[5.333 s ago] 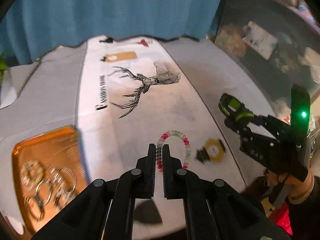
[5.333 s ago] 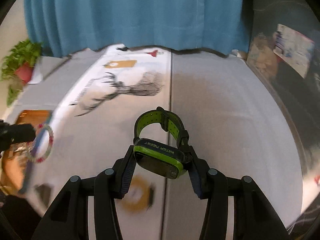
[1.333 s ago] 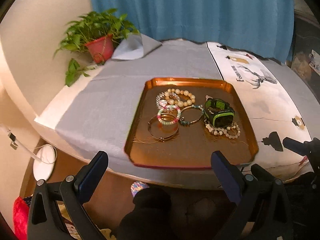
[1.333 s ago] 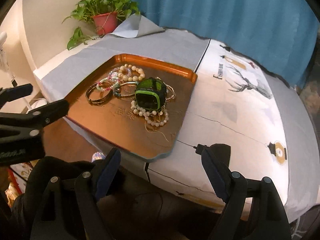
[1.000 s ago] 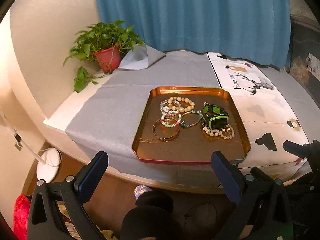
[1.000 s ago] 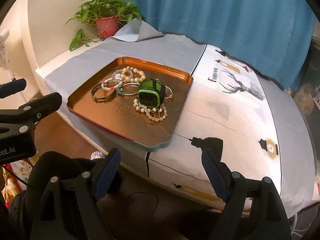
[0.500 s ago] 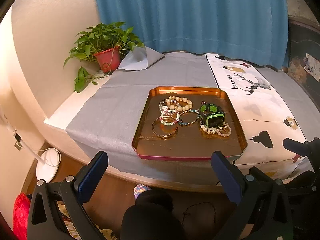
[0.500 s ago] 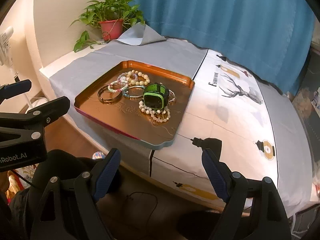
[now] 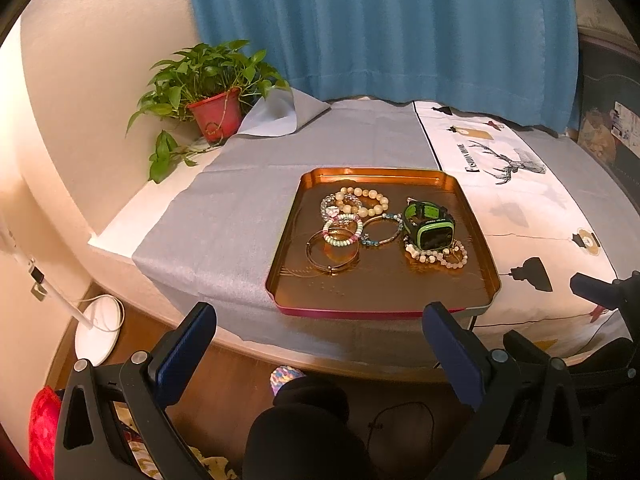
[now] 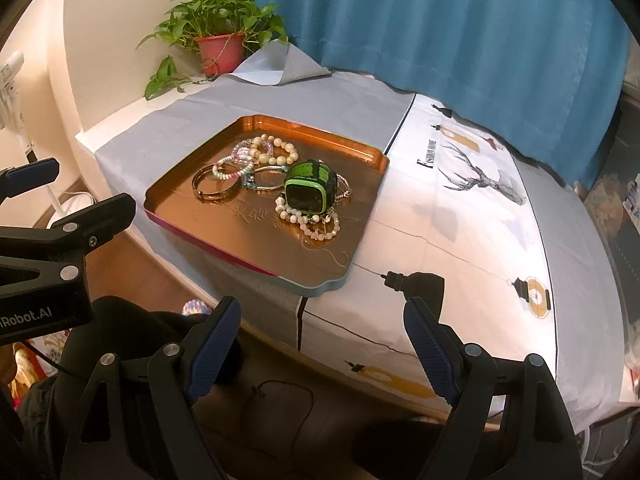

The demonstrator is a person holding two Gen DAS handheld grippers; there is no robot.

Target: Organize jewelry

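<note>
The desk [image 9: 120, 236] is covered by a grey cloth [image 9: 224, 220] on its left part and a white printed cloth [image 10: 472, 216] with a deer drawing on its right. A copper-coloured tray [image 9: 288, 256] sits across the seam between the two cloths, near the front edge. A potted plant [image 9: 214, 114] stands at the far left corner, where the grey cloth's corner is folded up.

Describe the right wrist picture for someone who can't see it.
A copper tray on a cloth-covered table holds a green watch and beaded bracelets. The open right gripper hangs empty before the table edge; a potted plant stands behind.
</note>
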